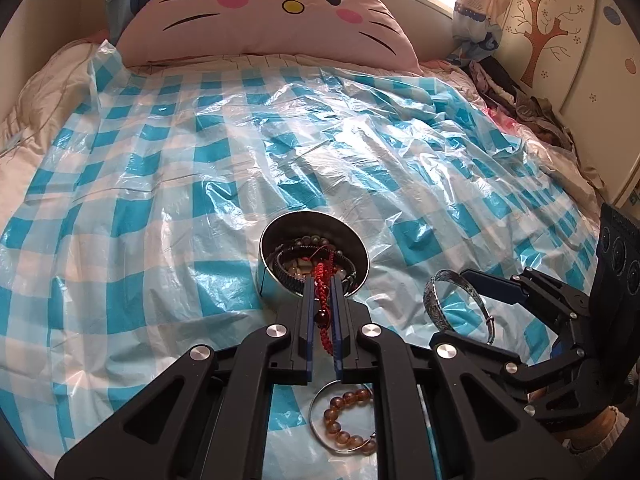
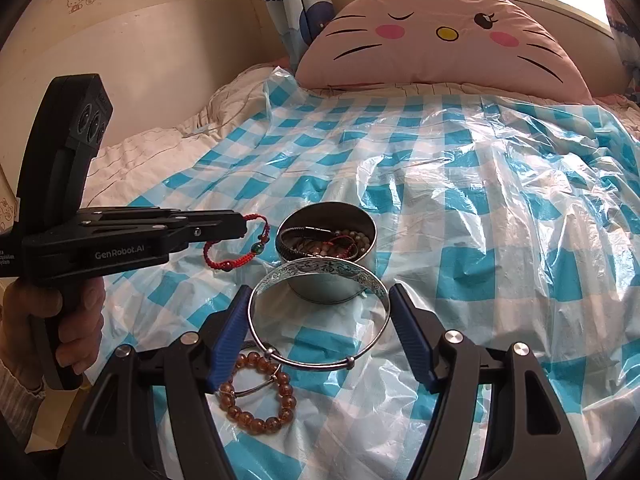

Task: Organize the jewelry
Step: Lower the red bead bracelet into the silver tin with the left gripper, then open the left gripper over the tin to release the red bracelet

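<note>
Left claw [image 2: 244,226]: fingers drawn together and clamped on the red cord bracelet [image 2: 234,246]; a hand [image 2: 60,320] grips its black handle at the left edge of the right wrist view.
Red cord bracelet: pinched between the left claw's blue pads [image 1: 308,320]; in the right wrist view it hangs as a loop from the fingertips, just left of the tin and above the cloth, with a dark green bead on its cord. In the left wrist view the cord lines up with the tin's near rim.
Amber bead bracelet [image 2: 258,394]: lies flat on the cloth, near the cameras, left of and below the silver bangle; a thin silver ring [image 1: 342,420] lies with it, overlapping the beads.
Tin [image 2: 326,240]: round metal one, open at the top, standing on the cloth near the middle; inside it lie a dark band and several bead strings, heaped together.
Silver bangle [image 2: 320,314]: wide engraved band, held tilted just in front of the tin, between the right claw's fingers.
Right claw [image 2: 320,320]: fingers spread wide, a blue pad touching each side of the silver bangle.
Cloth [image 2: 480,240]: crinkled blue-and-white checked plastic sheet spread over the bed.
Pillow [image 2: 440,40]: pink cat-face one at the head of the bed, well apart from the jewelry.
</note>
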The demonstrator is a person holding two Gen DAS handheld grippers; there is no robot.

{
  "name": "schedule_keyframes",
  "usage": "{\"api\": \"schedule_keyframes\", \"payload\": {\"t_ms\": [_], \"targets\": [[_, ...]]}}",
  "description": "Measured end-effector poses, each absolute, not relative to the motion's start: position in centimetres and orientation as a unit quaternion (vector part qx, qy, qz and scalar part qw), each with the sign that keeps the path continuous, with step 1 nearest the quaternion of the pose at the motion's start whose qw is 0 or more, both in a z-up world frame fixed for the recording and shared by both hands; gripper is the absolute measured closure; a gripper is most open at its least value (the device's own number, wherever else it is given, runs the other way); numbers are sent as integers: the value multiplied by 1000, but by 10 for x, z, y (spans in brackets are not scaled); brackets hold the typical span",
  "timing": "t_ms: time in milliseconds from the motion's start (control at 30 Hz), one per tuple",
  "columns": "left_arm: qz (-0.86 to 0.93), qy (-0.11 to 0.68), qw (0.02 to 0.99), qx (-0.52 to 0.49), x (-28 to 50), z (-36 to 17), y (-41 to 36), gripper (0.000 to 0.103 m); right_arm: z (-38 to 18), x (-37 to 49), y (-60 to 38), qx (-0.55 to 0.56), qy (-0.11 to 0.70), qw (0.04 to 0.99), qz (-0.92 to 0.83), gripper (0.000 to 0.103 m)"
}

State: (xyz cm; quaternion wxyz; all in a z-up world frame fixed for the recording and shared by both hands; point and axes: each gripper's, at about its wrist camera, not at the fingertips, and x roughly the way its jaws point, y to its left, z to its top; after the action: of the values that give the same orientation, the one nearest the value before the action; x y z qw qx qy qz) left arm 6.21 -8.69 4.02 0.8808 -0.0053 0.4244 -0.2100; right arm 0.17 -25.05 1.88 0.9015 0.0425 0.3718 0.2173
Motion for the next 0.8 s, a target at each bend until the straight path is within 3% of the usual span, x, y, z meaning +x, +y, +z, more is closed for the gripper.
{"api": "schedule_keyframes", "payload": {"t_ms": [800], "targets": [[-204, 468, 856, -77, 134, 13, -81, 96, 16, 42, -225, 21, 366, 902, 226, 36]]}}
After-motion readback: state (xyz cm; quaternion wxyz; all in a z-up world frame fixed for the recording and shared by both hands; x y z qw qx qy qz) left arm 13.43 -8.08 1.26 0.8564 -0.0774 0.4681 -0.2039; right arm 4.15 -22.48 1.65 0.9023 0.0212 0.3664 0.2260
